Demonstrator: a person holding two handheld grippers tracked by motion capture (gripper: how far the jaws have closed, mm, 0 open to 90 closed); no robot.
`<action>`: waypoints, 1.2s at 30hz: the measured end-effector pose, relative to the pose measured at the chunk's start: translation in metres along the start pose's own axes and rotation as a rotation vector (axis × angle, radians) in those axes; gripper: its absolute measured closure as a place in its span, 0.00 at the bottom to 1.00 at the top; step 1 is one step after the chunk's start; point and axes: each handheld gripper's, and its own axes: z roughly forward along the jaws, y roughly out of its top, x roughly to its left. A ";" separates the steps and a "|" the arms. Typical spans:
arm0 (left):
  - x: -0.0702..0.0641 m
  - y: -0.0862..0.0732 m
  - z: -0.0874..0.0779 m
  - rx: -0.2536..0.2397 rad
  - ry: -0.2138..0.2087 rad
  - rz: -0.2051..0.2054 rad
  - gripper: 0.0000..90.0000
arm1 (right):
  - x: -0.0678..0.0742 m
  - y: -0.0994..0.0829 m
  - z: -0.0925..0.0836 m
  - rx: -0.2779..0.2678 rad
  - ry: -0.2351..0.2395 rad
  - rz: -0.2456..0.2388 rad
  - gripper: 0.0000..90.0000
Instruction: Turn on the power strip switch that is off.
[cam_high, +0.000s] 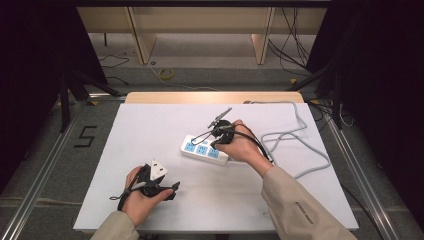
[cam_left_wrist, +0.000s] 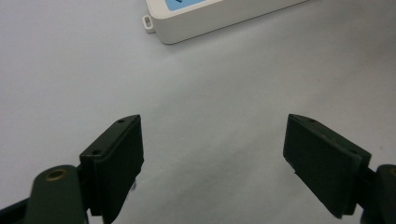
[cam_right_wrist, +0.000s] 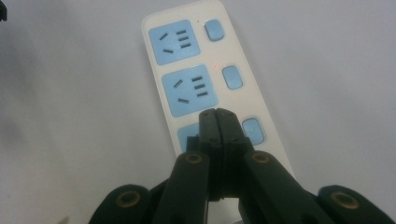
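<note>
Table (cam_high: 150, 130): I see a white sheet covering it, centre of the high view, wooden edge showing at the far side. No containers are present, so there are no contents to report.

Strip (cam_high: 204, 150): a white power strip lies flat just right of centre in the high view, with three blue sockets in a row and a blue switch beside each. In the right gripper view it runs from the upper middle of the frame down behind my claw. A small red dot shows beside the middle switch; I judge it an indicator lamp. All three sockets are bare, though the nearest is partly hidden.

Cord (cam_high: 300, 145): the grey cord loops over the right part of the table and off its far edge.

Right claw (cam_right_wrist: 217, 122): closed, gripping nothing, tips poised over the near end of the strip between the nearest socket and its switch (cam_right_wrist: 252, 130). Contact with the strip I cannot confirm.

Left claw (cam_left_wrist: 212, 154): open, nothing between the pads, resting low over bare sheet at the lower left of the high view, well apart from the strip.

Progress, as I judge it: the work appears to be pressing the switches with the closed tips. One may be on; the nearest looks next.
</note>
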 end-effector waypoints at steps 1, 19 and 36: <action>0.000 0.000 0.000 -0.001 0.000 -0.001 0.22 | 0.000 0.000 0.000 0.002 0.000 0.001 1.00; 0.000 0.000 0.000 -0.003 0.000 0.000 0.22 | -0.003 0.007 0.007 0.014 0.004 0.019 1.00; 0.000 -0.001 0.000 -0.006 0.001 -0.004 0.22 | -0.005 0.018 0.014 0.024 0.004 0.015 1.00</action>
